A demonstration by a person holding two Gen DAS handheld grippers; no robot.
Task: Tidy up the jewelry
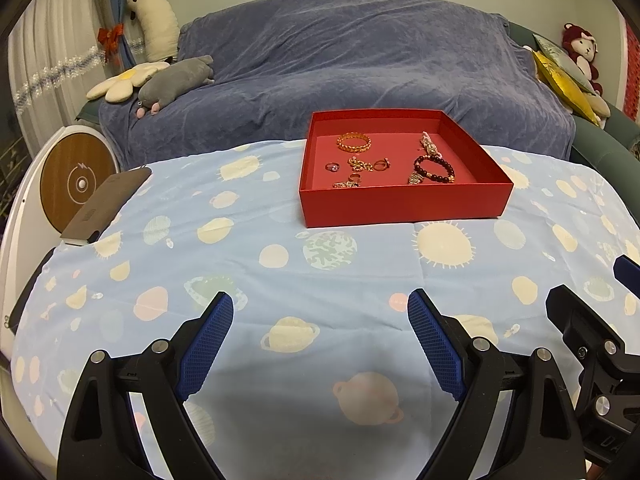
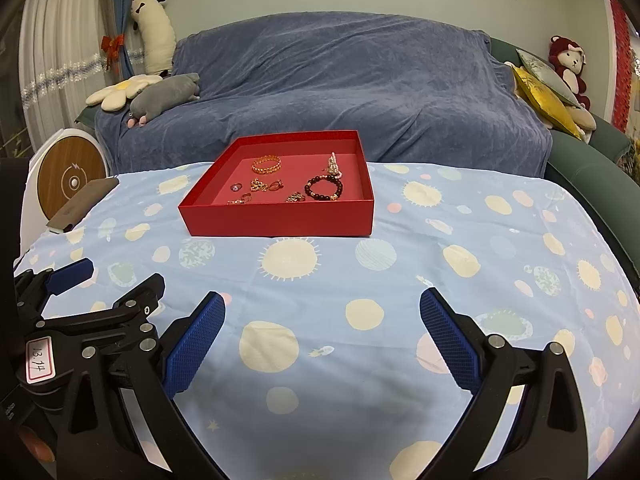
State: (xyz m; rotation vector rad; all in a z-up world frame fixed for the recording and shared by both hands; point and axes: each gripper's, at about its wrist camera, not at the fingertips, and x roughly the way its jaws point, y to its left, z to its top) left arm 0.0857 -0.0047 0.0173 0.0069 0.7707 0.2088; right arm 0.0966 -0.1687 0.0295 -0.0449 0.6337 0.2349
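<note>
Jewelry [image 1: 356, 142] sits in a red box [image 1: 404, 204] beyond the released left gripper [image 1: 320, 344], while the right gripper [image 2: 322, 334], likewise spread and empty, risks snagging tangled pieces on the loose tablecloth [image 2: 440, 280].

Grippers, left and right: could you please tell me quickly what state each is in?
Left gripper: jaws open, holding nothing.
Right gripper: jaws open, holding nothing.

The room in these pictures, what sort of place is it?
Probably a home living room: a sofa under a blue throw, plush toys at its ends, and a table with a planet-print cloth.
</note>
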